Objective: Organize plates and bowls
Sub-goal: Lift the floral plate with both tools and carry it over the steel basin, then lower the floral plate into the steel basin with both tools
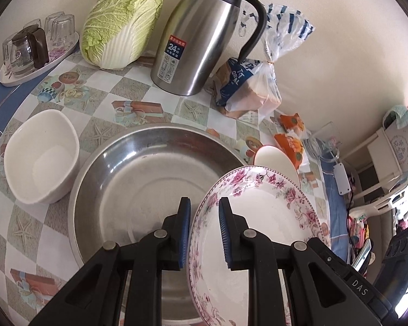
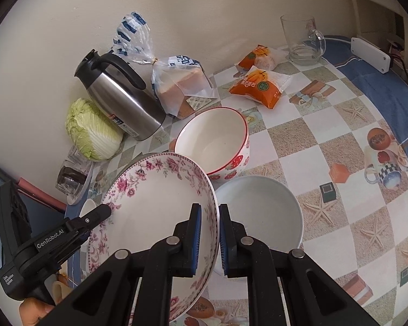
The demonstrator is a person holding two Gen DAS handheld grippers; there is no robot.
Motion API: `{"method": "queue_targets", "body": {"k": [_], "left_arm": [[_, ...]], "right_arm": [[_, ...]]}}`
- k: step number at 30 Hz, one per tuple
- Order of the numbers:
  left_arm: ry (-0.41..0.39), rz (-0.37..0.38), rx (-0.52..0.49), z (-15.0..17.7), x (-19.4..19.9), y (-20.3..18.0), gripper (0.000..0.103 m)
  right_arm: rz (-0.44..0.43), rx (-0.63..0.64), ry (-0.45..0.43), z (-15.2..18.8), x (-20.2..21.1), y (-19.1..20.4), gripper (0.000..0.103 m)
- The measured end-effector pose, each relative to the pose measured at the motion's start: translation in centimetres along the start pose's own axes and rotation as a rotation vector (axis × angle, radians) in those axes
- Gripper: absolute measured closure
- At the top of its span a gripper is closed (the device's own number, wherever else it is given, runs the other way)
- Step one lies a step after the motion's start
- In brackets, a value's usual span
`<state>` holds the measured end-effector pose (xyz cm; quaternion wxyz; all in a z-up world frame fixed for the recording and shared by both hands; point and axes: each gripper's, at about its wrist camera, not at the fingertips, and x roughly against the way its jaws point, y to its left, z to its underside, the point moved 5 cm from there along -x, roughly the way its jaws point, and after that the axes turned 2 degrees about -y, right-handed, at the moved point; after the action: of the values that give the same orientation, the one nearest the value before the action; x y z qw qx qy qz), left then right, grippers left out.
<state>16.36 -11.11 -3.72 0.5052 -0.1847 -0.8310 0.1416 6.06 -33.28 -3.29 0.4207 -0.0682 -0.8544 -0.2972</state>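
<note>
Floral plate, carried by two grippers above the table.
Steel basin (image 1: 149, 179) beneath; floral plate (image 2: 155, 203) aloft, opposite rims pinched by left gripper (image 1: 204, 233) and right gripper (image 2: 210, 240). Step: transfer. Next, probably: level lowering onto white plate (image 2: 263, 212).

Left tongs (image 1: 204, 203) and right tongs (image 2: 210, 209) both clamped, angled downward.
</note>
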Motion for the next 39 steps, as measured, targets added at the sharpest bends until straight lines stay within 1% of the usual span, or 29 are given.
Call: {"method": "queue_targets", "body": {"k": [7, 13, 20, 23, 28, 39], "left_arm": [[-0.027, -0.01, 0.016, -1.2, 0.0, 1.6, 0.082], [-0.045, -0.008, 0.054, -1.8, 0.8, 3.8, 0.082], [-0.065, -0.026, 0.102, -2.6, 1.7, 6.7, 0.082], [-0.06, -0.035, 0.125, -2.6, 1.6, 7.8, 0.082], [-0.035, -0.045, 0.145, -2.3, 0.7, 8.8, 0.082], [0.014, -0.041, 0.139, -1.6, -1.5, 8.4, 0.082]], "right_arm": [[-0.025, 0.017, -0.006, -0.6, -1.9, 1.2, 0.09], [-0.046, 0.044, -0.006, -0.2, -2.9, 2.8, 0.09], [-0.096, 0.065, 0.021, 0.5, -4.6, 5.1, 0.09], [-0.106, 0.075, 0.035, 0.8, -5.4, 6.1, 0.09], [-0.102, 0.086, 0.062, 1.5, -6.6, 6.7, 0.09], [-0.042, 0.085, 0.072, 1.5, -7.6, 5.7, 0.09]]}}
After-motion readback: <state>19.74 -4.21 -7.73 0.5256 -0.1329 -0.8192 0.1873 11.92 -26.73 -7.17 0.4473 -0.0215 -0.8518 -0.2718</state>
